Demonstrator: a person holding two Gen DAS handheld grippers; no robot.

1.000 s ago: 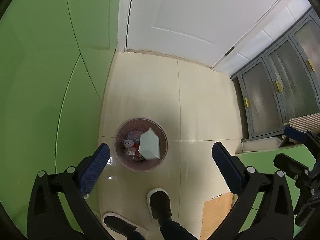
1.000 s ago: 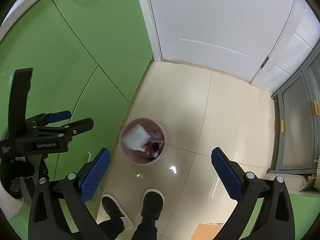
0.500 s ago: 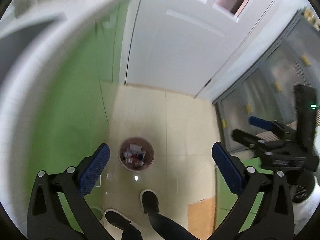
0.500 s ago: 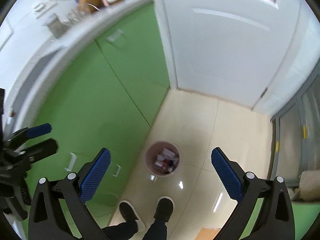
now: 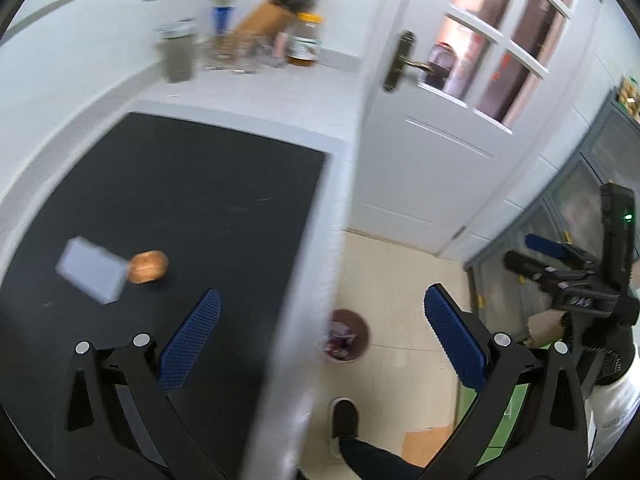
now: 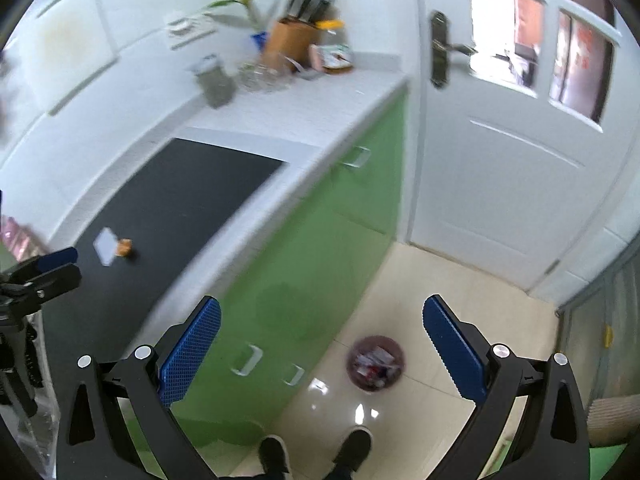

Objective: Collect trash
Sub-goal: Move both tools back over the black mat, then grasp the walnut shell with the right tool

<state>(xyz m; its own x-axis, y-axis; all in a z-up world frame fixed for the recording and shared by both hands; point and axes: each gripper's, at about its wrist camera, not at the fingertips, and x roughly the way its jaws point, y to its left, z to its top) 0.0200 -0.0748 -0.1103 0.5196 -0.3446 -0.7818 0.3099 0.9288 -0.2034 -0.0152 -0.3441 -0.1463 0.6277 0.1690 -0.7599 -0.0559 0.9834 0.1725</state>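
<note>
A pink waste bin [image 5: 346,335] with several pieces of trash stands on the tiled floor beside the green cabinets; it also shows in the right wrist view [image 6: 375,362]. On the black mat [image 5: 180,200] on the counter lie a pale flat box [image 5: 93,276] and a small orange-brown lump [image 5: 147,266], touching; both show small in the right wrist view, the box [image 6: 105,251] and the lump [image 6: 125,247]. My left gripper [image 5: 320,340] is open and empty, high over the counter edge. My right gripper [image 6: 320,344] is open and empty, above the floor and cabinets.
A white counter [image 6: 304,104] carries a knife block [image 6: 291,40], jars and a plant at the back. A white door [image 6: 500,140] with glass panes is ahead. Grey cabinets [image 5: 580,184] stand right. The person's shoes [image 6: 312,452] are on the floor below.
Both grippers have risen and tilted up from over the bin; the countertop, black mat and door window have come into view. The bin looks smaller and farther.
</note>
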